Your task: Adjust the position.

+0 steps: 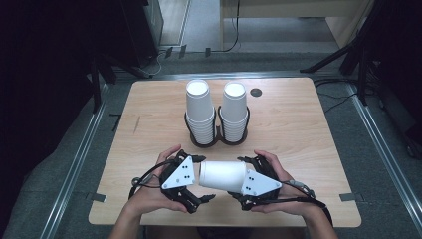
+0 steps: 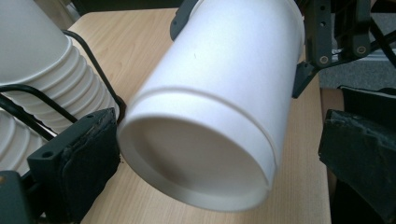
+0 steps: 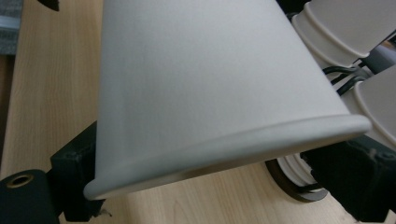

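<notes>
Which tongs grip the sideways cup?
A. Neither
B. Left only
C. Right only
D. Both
C: the right tongs are shut on the cup near its rim, while the left tongs stand open at its base, with a clear gap beside one pad.

Two stacks of white paper cups (image 1: pixel 199 107) (image 1: pixel 234 105) standing upright, side by side, in black wire double holder (image 1: pixel 217 138) at table centre, toward far edge. Small dark round disc (image 1: pixel 256 92) lying on light wood table (image 1: pixel 308 149), right of stacks. Black cable (image 1: pixel 219 50) trailing across grey floor (image 1: pixel 278 47) beyond table.
</notes>
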Demonstrator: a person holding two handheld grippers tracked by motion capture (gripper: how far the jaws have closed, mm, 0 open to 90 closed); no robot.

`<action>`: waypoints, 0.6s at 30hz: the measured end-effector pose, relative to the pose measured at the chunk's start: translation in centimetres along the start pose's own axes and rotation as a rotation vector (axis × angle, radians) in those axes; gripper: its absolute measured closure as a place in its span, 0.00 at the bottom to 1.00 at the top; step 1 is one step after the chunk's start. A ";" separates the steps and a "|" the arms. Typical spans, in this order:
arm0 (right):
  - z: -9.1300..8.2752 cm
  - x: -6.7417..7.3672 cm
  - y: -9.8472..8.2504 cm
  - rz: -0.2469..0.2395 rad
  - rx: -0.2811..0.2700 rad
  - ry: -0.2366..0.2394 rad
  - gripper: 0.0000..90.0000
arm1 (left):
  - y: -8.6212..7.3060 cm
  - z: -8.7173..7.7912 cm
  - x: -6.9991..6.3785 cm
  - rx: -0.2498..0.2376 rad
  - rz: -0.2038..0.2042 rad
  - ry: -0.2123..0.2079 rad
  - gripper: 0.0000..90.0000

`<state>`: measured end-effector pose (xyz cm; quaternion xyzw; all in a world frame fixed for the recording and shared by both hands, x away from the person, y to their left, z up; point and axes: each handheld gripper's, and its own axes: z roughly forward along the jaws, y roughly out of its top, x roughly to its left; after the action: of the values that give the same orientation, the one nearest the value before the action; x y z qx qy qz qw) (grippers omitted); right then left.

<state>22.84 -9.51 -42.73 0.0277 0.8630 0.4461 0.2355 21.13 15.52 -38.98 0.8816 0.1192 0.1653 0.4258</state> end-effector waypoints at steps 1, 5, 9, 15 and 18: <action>0.0 0.0 0.0 -0.007 0.004 0.005 0.09 | 0.0 0.1 -0.1 0.005 0.005 0.004 0.00; 0.1 0.2 -0.1 -0.017 0.014 0.019 0.09 | -0.1 0.5 -0.3 0.032 0.036 0.010 0.00; 0.1 0.2 -0.1 -0.021 0.030 0.039 0.09 | 0.0 1.0 -1.0 0.075 0.086 0.036 0.07; 0.1 0.4 -0.1 -0.043 0.059 0.041 0.09 | -0.2 1.3 -1.2 0.078 0.114 0.033 0.18; 0.0 0.4 -0.1 -0.050 0.063 0.054 0.09 | -0.4 1.0 -1.0 0.055 0.105 -0.011 0.21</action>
<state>22.51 -9.48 -42.95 0.0016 0.8832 0.4132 0.2219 20.57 14.71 -40.09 0.8989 0.0752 0.1792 0.3927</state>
